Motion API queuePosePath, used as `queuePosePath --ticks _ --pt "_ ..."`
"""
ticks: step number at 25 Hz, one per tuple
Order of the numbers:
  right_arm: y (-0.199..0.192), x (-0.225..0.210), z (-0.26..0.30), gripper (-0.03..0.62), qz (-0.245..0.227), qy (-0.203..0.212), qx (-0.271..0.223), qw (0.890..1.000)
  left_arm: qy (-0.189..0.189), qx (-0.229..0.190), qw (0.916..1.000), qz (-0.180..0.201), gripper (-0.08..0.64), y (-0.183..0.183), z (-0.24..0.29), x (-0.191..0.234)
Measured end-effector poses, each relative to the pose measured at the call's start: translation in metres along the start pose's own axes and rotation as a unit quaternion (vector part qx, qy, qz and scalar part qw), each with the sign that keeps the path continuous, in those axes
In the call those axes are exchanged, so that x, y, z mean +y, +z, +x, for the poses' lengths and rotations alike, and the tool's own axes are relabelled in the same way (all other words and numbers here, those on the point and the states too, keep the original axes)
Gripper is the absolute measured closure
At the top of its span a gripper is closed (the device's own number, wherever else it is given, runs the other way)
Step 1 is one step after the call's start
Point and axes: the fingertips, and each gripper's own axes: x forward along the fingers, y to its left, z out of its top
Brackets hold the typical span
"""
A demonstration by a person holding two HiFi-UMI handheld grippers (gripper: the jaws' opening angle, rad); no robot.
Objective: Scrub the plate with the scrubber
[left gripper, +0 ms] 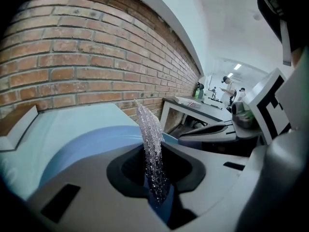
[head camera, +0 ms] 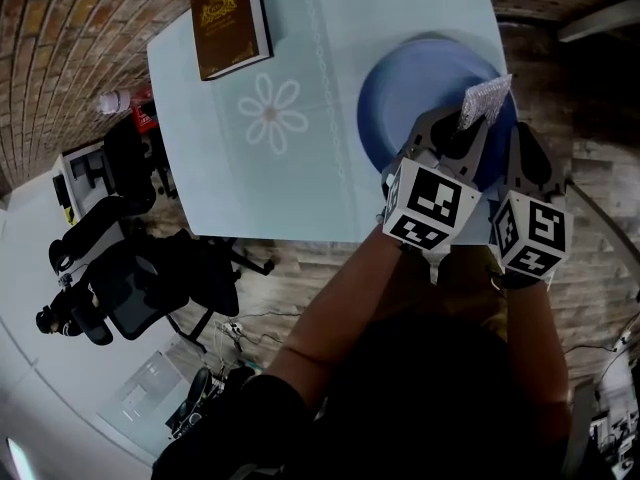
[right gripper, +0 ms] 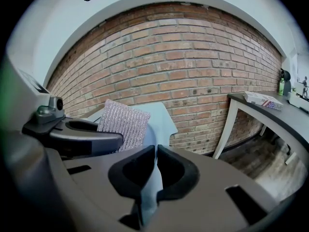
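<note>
Here the left gripper (head camera: pixel 468 136) is pinched on the silver scrubber (head camera: pixel 487 98), which stands upright between its jaws over the near right part of the blue plate (head camera: pixel 410 98). The plate lies on the pale blue counter (head camera: pixel 300 183), well apart from a brown book (head camera: pixel 230 20) at the far edge. The right gripper (right gripper: pixel 155 151) has its jaws pressed together on nothing, just beside the left one at the plate's right rim.

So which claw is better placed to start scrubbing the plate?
Left: the left claw grips the scrubber, held over the plate; the right claw, beside it, carries no scrubber.
</note>
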Motion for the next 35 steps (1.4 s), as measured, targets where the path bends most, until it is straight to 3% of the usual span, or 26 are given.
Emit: queuePosePath --ticks 13,19,26,35 --pt "0.000 0.000 0.000 0.548 -0.011 -0.003 0.002 1.000 0.036 0.005 0.9987 0.036 0.482 0.010 0.007 0.036" --pt "0.000 0.001 0.002 0.548 -0.013 -0.002 0.003 1.000 0.073 0.019 0.9961 0.046 0.481 0.005 -0.001 0.066" --pt "0.000 0.000 0.001 0.548 -0.015 -0.005 0.003 1.000 0.111 0.046 0.9908 0.061 0.482 -0.007 -0.020 0.091" --pt "0.000 0.001 0.001 0.548 -0.017 -0.007 0.004 1.000 0.124 0.102 0.9841 0.075 0.482 -0.035 -0.062 0.090"
